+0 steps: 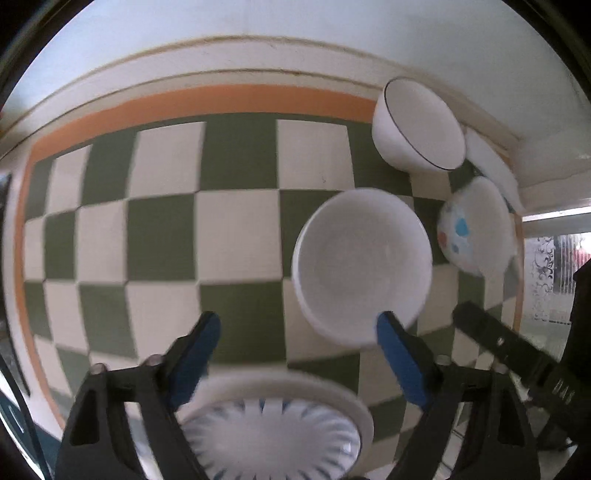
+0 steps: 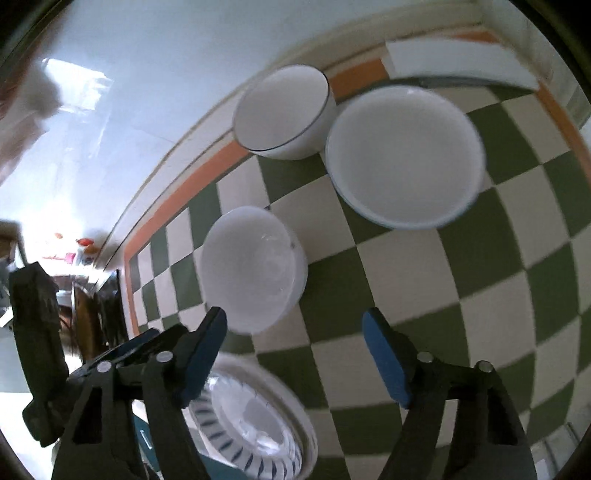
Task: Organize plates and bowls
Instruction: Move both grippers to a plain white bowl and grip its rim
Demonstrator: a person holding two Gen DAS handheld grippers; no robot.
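My left gripper (image 1: 297, 332) is open and empty above the checkered cloth (image 1: 166, 240). A plain white bowl (image 1: 362, 266) stands just ahead of its right finger (image 1: 397, 354). A blue-striped plate (image 1: 273, 428) lies below it. A dark-rimmed white bowl (image 1: 417, 125) and a spotted bowl (image 1: 476, 229) are at the far right. My right gripper (image 2: 295, 339) is open and empty. Ahead of it are the plain bowl (image 2: 251, 277), the dark-rimmed bowl (image 2: 284, 110), a large white bowl (image 2: 402, 155) and the striped plate (image 2: 251, 417).
The cloth (image 2: 480, 277) has an orange border and ends at a white wall (image 1: 277, 22). A white box (image 2: 458, 62) lies at the far right corner. The other gripper's black body (image 1: 517, 354) reaches in from the right, and shows at left in the right wrist view (image 2: 37, 350).
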